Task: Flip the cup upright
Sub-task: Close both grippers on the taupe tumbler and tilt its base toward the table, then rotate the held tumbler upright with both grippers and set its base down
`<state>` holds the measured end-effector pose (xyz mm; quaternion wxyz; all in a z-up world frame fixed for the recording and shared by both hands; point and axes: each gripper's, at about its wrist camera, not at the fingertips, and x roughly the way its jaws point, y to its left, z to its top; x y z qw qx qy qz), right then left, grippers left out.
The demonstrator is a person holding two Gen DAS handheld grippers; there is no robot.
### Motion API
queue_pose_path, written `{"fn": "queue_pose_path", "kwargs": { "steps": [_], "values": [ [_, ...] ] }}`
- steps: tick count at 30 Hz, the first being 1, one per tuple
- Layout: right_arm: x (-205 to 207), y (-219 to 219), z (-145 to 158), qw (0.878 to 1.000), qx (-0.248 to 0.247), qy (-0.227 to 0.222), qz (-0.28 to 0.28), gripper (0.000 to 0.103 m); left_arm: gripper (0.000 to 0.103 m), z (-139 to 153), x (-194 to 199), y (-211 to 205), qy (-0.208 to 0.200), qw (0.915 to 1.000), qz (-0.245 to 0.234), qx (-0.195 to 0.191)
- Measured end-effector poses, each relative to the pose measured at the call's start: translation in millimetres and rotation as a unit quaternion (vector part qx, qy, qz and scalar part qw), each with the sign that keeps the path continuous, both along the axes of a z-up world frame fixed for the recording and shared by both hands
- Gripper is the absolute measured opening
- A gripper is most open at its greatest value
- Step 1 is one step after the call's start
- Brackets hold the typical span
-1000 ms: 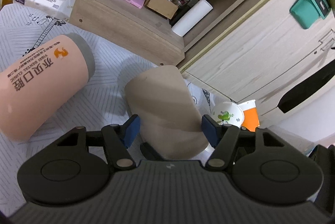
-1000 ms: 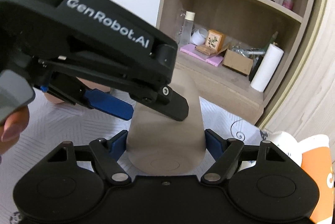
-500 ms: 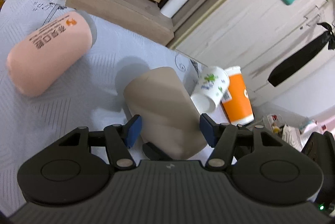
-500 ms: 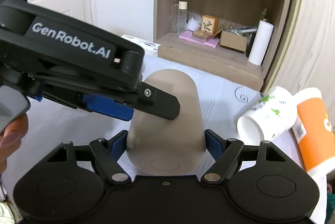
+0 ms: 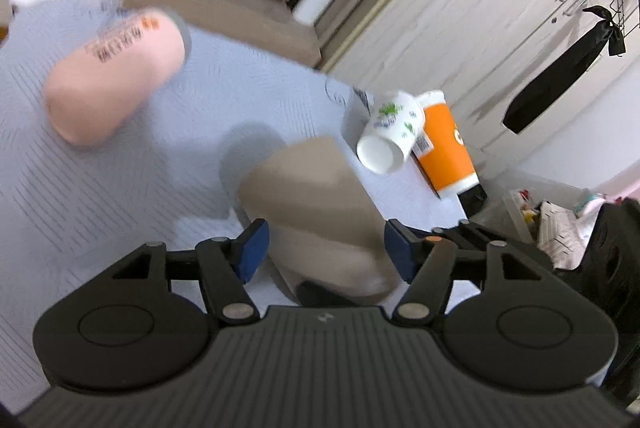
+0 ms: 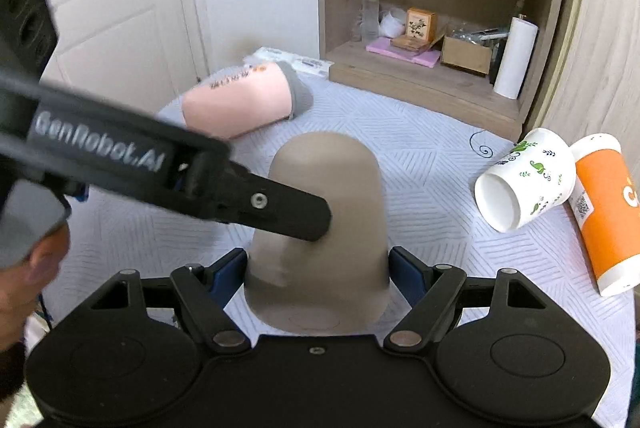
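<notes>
Two grippers bracket one beige cup (image 6: 320,228), which sits between both pairs of blue pads above the grey patterned table cover (image 5: 120,188). In the right wrist view the cup's flat base faces the camera and its far end points away toward the shelf unit (image 6: 440,8); whether it rests on the cover or is carried clear of it cannot be told.

The right gripper (image 6: 316,270) has its pads close against the cup's sides near the base, apparently pinching it. The left gripper (image 5: 326,248) straddles the cup with a visible gap at each pad, so its jaws stand spread; in the right wrist view one of its black fingers (image 6: 288,208) crosses the cup's flank.

Risks, as a judgement:
- The cup tapers and looks smooth; a grip near the base may slide during rotation, and the cup would drop and roll.
- The left finger lying across the wall may block or deflect the turn.
- Motion blur in the left view suggests fast movement, which raises the chance of slip.

Nearby lie a pink cup (image 6: 240,100), well apart to the left, and a white printed cup (image 6: 524,180) touching an orange cup (image 6: 604,212) to the right; a rolling cup could strike either.
</notes>
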<state>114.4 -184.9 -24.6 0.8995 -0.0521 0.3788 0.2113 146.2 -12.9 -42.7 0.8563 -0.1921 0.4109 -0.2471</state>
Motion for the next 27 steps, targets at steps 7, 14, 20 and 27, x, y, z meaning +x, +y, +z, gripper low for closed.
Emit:
{"fn": "queue_pose_path", "kwargs": {
  "steps": [7,14,20,27],
  "values": [
    [21,-12,7,0.998,0.041,0.045,0.022,0.083,0.071,-11,16,8,0.039,0.9986,0.003,-0.035],
    [50,-12,3,0.994,0.037,0.099,0.039,0.085,0.082,-31,33,14,0.088,0.9922,0.002,-0.087],
    [61,-14,-8,0.992,0.045,0.112,0.044,0.083,0.084,-41,38,5,0.093,0.9903,-0.004,-0.103],
    [48,-24,-12,0.994,0.072,0.079,0.03,0.083,0.077,-32,26,-4,0.043,0.9957,-0.014,-0.081]
  ]
}}
